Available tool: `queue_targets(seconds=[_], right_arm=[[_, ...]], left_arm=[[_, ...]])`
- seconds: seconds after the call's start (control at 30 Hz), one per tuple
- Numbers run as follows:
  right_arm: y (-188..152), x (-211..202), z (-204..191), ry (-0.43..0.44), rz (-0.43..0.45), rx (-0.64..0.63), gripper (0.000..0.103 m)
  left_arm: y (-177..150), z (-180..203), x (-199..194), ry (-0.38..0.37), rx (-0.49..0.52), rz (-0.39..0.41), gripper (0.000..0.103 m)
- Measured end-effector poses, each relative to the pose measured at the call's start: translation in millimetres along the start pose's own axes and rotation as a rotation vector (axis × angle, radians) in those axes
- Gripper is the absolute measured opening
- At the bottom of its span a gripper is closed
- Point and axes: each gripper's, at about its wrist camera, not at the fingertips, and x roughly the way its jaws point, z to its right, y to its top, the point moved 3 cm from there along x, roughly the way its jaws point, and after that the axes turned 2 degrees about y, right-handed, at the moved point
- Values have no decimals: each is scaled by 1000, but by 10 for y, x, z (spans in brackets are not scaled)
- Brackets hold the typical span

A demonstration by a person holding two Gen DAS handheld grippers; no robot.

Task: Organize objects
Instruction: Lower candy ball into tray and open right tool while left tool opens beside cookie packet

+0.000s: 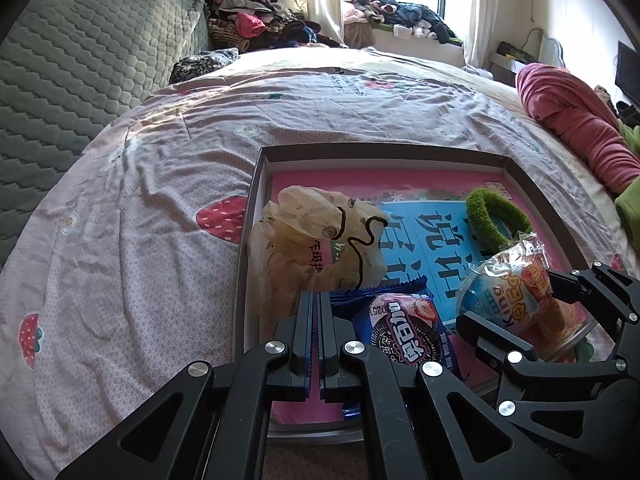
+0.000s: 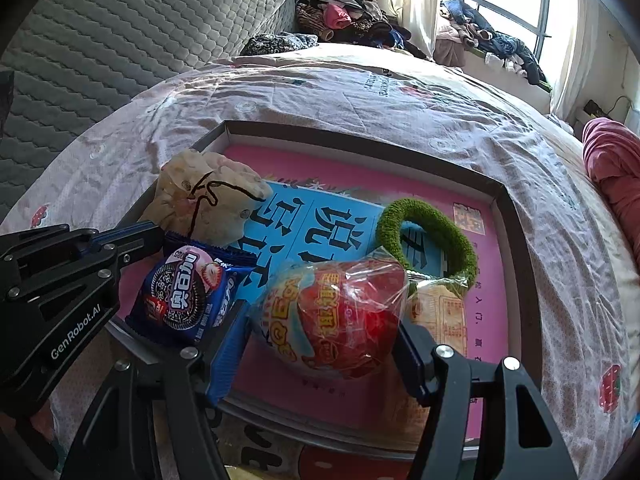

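A shallow grey-rimmed box (image 1: 256,184) (image 2: 516,216) with a pink and blue printed floor lies on the bed. In it are a crumpled cream bag (image 1: 320,236) (image 2: 208,196), a green fuzzy hair ring (image 1: 498,216) (image 2: 432,232) and a blue Oreo packet (image 1: 404,328) (image 2: 184,296). My left gripper (image 1: 319,320) (image 2: 156,234) is shut on the Oreo packet's edge. My right gripper (image 2: 320,332) (image 1: 516,304) is shut on a clear-wrapped red and blue snack cup (image 2: 336,312) (image 1: 516,284), held just above the box floor.
The box rests on a pink strawberry-print sheet (image 1: 140,220). A grey quilted headboard (image 1: 80,60) is at the left. A rolled pink blanket (image 1: 572,120) lies at the right. Clothes are piled at the far corner (image 1: 260,20) and on the windowsill (image 1: 400,16).
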Motion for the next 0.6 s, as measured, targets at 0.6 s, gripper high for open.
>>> queue_targets(seconds=[0.6], right_arm=[[-28, -12, -8, 4, 2, 20, 67]], left_arm=[[5, -34, -91, 9, -7, 18, 39]])
